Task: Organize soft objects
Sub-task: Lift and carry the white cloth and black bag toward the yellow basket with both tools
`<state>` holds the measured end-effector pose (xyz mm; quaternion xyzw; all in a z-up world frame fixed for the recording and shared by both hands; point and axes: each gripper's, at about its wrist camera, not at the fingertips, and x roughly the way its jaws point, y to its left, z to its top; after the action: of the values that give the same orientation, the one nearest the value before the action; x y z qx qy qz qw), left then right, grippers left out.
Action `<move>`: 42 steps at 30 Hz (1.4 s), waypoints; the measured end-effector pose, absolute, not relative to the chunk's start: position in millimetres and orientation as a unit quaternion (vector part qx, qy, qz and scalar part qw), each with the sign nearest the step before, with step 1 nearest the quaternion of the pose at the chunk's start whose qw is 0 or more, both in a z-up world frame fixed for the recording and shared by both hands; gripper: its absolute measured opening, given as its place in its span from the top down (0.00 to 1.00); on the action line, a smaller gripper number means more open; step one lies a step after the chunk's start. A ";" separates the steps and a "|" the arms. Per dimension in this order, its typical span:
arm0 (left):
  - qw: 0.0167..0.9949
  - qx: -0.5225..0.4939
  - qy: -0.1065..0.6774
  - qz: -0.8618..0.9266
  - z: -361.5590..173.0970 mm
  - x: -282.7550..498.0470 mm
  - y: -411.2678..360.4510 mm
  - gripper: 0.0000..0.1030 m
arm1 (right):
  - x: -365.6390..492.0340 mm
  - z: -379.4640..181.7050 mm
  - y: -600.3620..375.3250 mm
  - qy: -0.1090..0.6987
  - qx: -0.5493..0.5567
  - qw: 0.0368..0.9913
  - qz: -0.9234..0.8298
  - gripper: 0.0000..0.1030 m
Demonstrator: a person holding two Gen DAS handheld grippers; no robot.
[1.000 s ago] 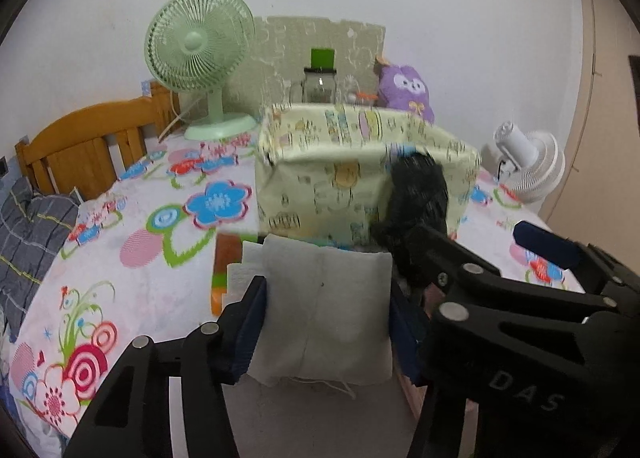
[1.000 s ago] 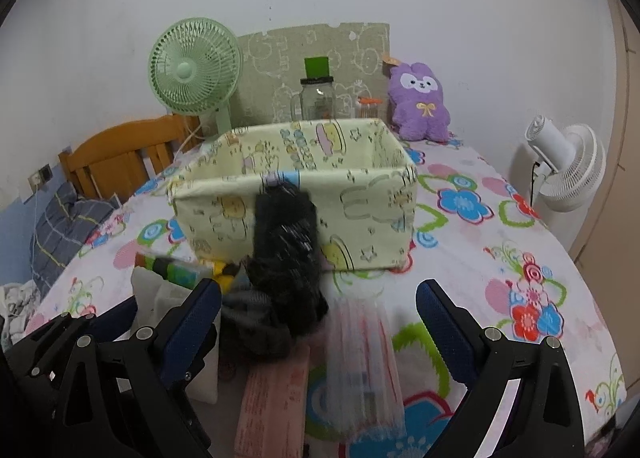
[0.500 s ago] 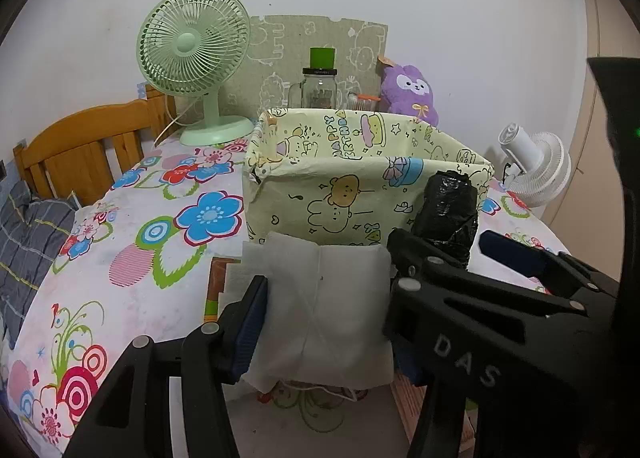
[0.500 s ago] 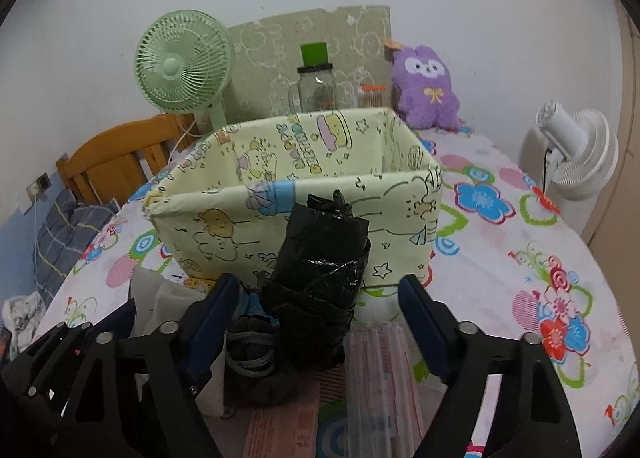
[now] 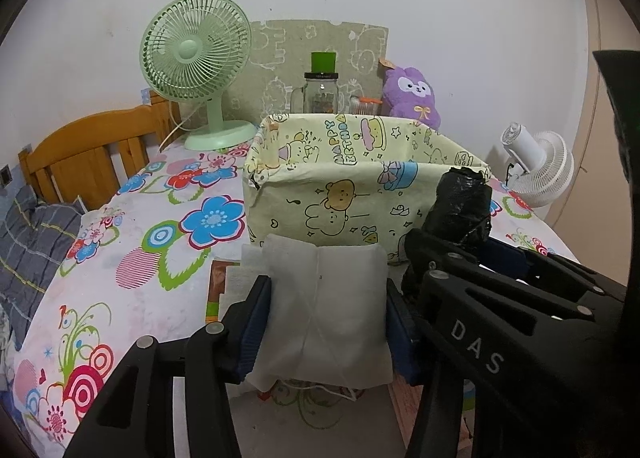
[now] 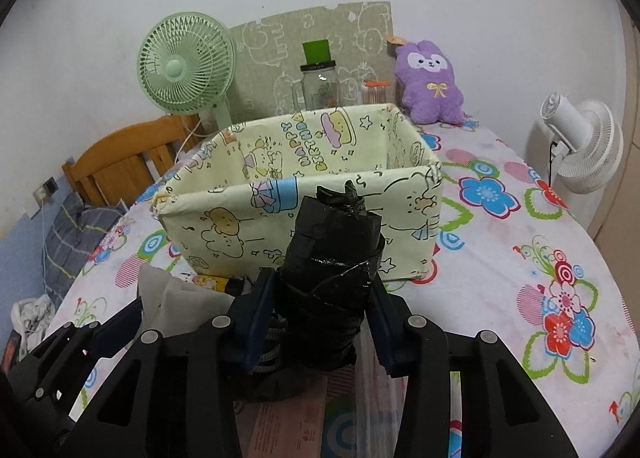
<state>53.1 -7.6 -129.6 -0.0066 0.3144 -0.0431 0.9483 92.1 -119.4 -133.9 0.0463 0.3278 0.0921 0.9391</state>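
Right claw [image 6: 320, 314] closing on the black wrapped bundle [image 6: 332, 254], pads on both its sides. Left claw [image 5: 326, 322] grips the white cloth pack [image 5: 324, 298], jaws tightening slightly. Both sit just in front of the fabric bin [image 5: 360, 194] on the bench [image 5: 132, 258]. Advice: seat the grip low on the bundle, lift clear of the bin's near wall, then drop inside.

Soft, even indoor light (no glare); sharp focus, fisheye-bent edges, dark corners.
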 end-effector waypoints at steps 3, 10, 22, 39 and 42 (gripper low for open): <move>0.950 -0.007 0.310 -0.042 -125.8 48.4 -8.6 0.48 | 85.1 -128.0 -121.3 0.319 0.047 0.942 0.091 0.54; 0.955 -0.008 0.294 -0.039 -111.1 37.2 -11.8 0.49 | 69.2 -113.8 -122.4 0.296 0.041 0.950 0.087 0.54; 0.964 -0.003 0.262 -0.041 -77.0 20.4 -19.0 0.49 | 42.5 -74.4 -124.4 0.256 0.027 0.963 0.084 0.54; 0.970 0.004 0.238 -0.050 -41.6 13.5 -27.2 0.49 | 27.5 -34.4 -129.1 0.233 0.015 0.969 0.079 0.54; 0.970 0.006 0.238 -0.052 -37.9 17.2 -28.2 0.49 | 30.2 -30.8 -129.4 0.234 0.014 0.969 0.079 0.54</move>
<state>17.2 -28.2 -37.9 0.0062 0.2376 -0.0523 0.9699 30.2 -129.4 -30.8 0.0138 0.2337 0.0787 0.9690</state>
